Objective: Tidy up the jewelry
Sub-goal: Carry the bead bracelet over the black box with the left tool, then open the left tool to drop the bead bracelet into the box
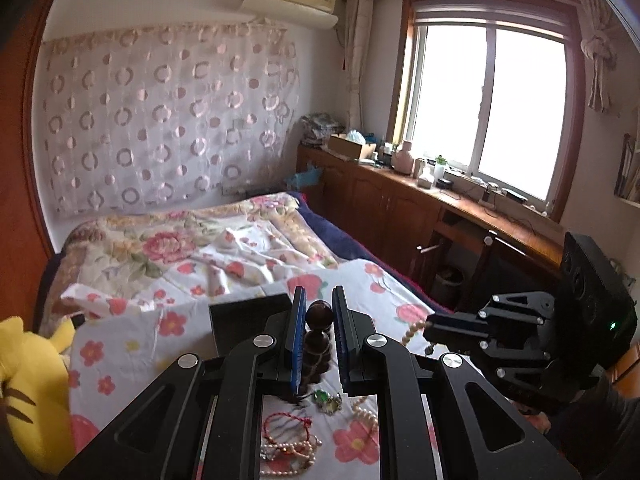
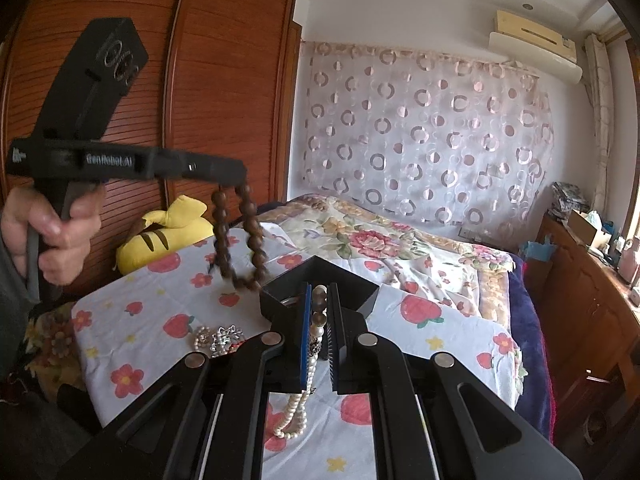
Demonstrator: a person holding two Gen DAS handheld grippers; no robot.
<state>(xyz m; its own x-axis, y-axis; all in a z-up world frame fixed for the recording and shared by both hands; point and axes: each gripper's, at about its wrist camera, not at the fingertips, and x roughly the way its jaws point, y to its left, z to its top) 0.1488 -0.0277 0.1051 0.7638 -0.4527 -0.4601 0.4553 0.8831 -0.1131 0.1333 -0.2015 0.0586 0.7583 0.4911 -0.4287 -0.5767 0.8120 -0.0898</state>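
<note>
My left gripper is shut on a dark brown wooden bead bracelet. In the right wrist view the left gripper holds that bracelet hanging above the bed, left of an open black box. My right gripper is shut on a pearl necklace that dangles below it; it shows in the left wrist view with the pearls trailing. The black box lies just ahead of the left gripper. A red string bracelet, a green pendant and more pearls lie on the sheet.
The floral sheet covers a raised flat surface on the bed. A yellow plush toy sits at its left edge by the wooden wardrobe. Silver and pearl brooches lie on the sheet. A wooden counter runs under the window.
</note>
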